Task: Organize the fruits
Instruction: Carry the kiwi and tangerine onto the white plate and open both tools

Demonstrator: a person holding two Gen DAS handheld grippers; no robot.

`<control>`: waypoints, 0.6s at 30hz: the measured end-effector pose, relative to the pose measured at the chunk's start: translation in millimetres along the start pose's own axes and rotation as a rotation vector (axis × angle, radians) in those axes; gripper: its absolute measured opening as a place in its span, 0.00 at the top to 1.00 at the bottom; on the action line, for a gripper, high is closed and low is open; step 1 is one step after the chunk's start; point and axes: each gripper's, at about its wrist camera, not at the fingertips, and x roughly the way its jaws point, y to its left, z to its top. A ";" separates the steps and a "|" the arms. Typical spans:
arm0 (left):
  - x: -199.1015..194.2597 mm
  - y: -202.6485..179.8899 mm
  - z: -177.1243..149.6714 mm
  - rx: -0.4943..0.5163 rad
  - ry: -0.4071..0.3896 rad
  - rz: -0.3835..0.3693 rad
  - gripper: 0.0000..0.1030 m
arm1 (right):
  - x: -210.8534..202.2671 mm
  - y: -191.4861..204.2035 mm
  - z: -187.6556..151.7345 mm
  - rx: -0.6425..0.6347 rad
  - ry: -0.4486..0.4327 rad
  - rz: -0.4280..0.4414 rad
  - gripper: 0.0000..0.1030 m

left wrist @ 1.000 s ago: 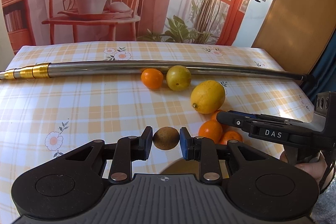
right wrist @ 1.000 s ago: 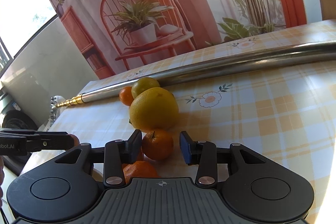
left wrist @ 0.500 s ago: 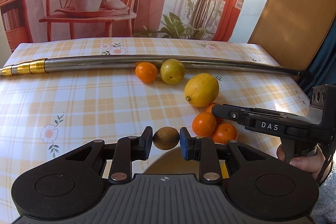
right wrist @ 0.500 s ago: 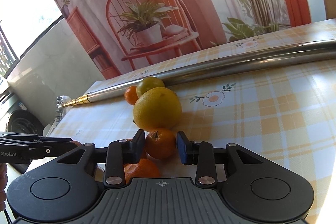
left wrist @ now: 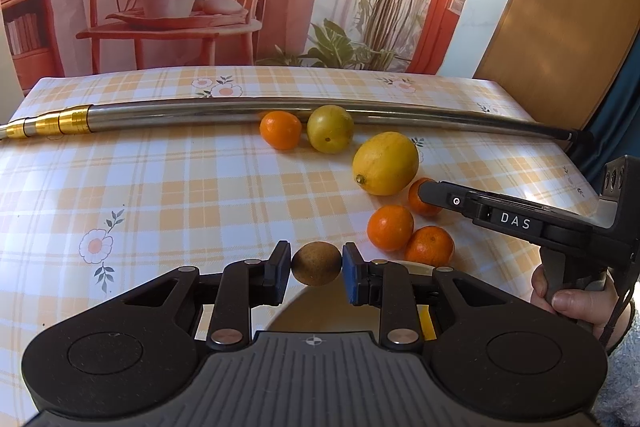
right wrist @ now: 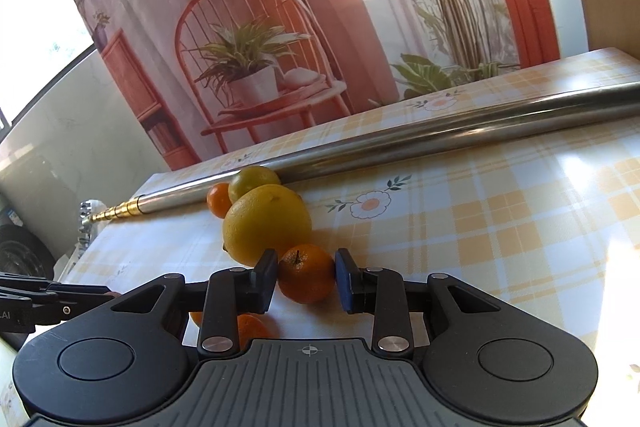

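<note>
While the yellow-checked flowered tablecloth (left wrist: pixel 168 187) fills mid-frame, a long steel pole with gold bands (left wrist: pixel 200 113) crosses its upper part, and a big yellow lemon (left wrist: pixel 386 163) lies right of centre. Low in the left view, the left gripper (left wrist: pixel 316 269) pinches a small brown kiwi (left wrist: pixel 316 263). Low in the right view, the right gripper (right wrist: pixel 306 277) closes on a small orange mandarin (right wrist: pixel 306 273), both pads touching it.

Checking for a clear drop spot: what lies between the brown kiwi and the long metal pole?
Left wrist view: bare checked tablecloth between the brown kiwi and the long metal pole.
</note>
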 end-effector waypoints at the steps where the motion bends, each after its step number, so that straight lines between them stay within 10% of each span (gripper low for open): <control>1: -0.1 0.1 -0.1 -0.001 0.000 0.000 0.72 | 0.5 0.6 -0.4 -0.001 0.001 -0.001 0.72; 18: -0.9 -2.5 -3.1 0.010 -0.001 -0.001 0.72 | 2.2 4.7 -1.3 -0.025 0.021 0.002 0.71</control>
